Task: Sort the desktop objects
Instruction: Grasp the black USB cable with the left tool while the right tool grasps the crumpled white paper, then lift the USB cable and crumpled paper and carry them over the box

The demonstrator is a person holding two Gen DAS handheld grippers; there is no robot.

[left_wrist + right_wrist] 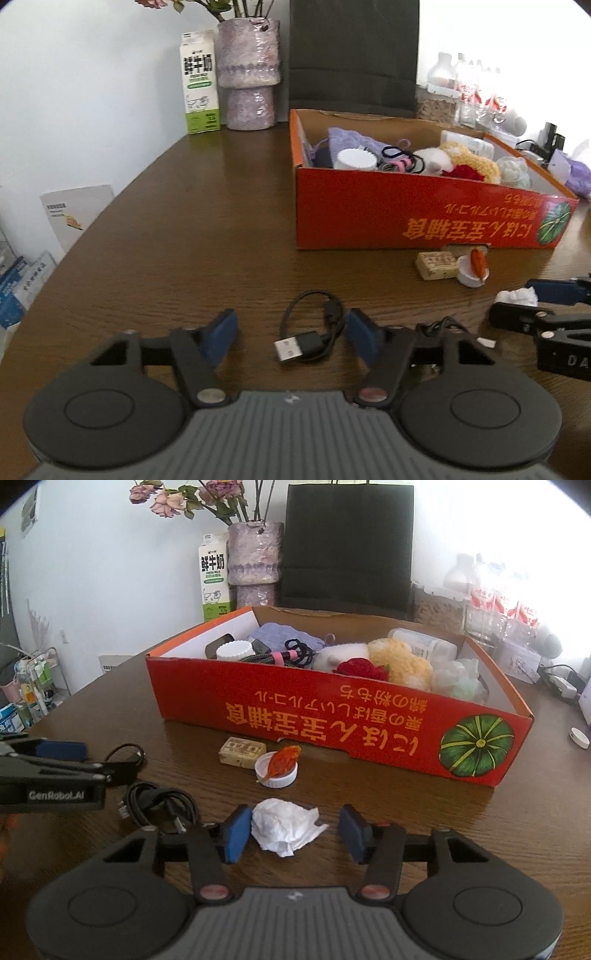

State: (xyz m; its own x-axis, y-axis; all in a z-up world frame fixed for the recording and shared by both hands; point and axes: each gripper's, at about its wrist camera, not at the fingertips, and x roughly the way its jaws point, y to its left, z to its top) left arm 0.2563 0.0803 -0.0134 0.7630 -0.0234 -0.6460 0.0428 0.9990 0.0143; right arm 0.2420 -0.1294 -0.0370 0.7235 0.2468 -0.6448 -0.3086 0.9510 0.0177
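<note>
"GenRobot.AI" is read on the left gripper at frame left — "鲜牛奶" and "FRESH MILK" are printed on the milk carton, upper centre.

Blue pads front both black grippers, a black coiled USB cable and a white crumpled tissue lie on the dark brown wood-grain table, and the red-orange cardboard box bears yellow lettering and a green, yellow-striped pumpkin picture.
</note>
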